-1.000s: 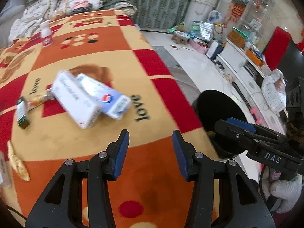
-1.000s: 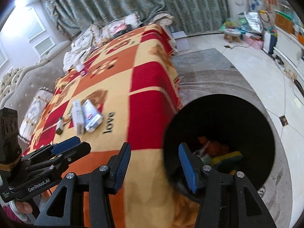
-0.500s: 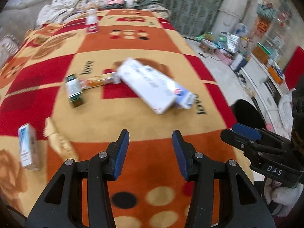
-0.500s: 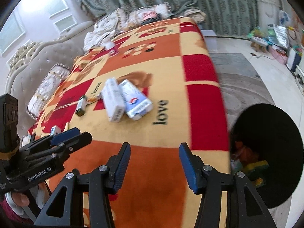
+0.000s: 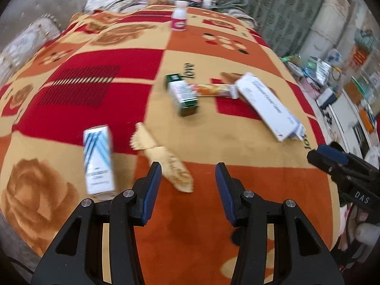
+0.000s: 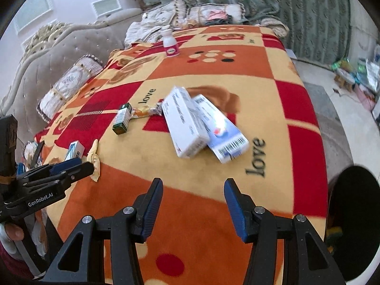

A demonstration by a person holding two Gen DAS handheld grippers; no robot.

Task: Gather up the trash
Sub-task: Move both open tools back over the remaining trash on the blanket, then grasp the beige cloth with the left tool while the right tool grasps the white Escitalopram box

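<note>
Trash lies scattered on a red, orange and yellow blanket (image 5: 237, 185). In the left wrist view my left gripper (image 5: 188, 185) is open, with nothing gripped. A tan wrapper (image 5: 161, 156) lies on the blanket just ahead of its fingertips, and a white-and-blue carton (image 5: 98, 159) to its left. Farther off lie a green box (image 5: 182, 97), an orange snack wrapper (image 5: 211, 90) and a long white box (image 5: 268, 105). My right gripper (image 6: 193, 190) is open and empty over the blanket, short of the long white box (image 6: 185, 123) and a blue-and-white box (image 6: 220, 135).
A black bin (image 6: 353, 213) with trash inside stands on the floor past the blanket's right edge. A white bottle with a pink label (image 6: 171, 44) stands at the far end. A padded sofa back (image 6: 47, 59) and cushions border the left and far sides.
Both grippers have swung left, away from the bin and over the blanket. The bin has left the left wrist view and slid to the right edge of the right wrist view.
</note>
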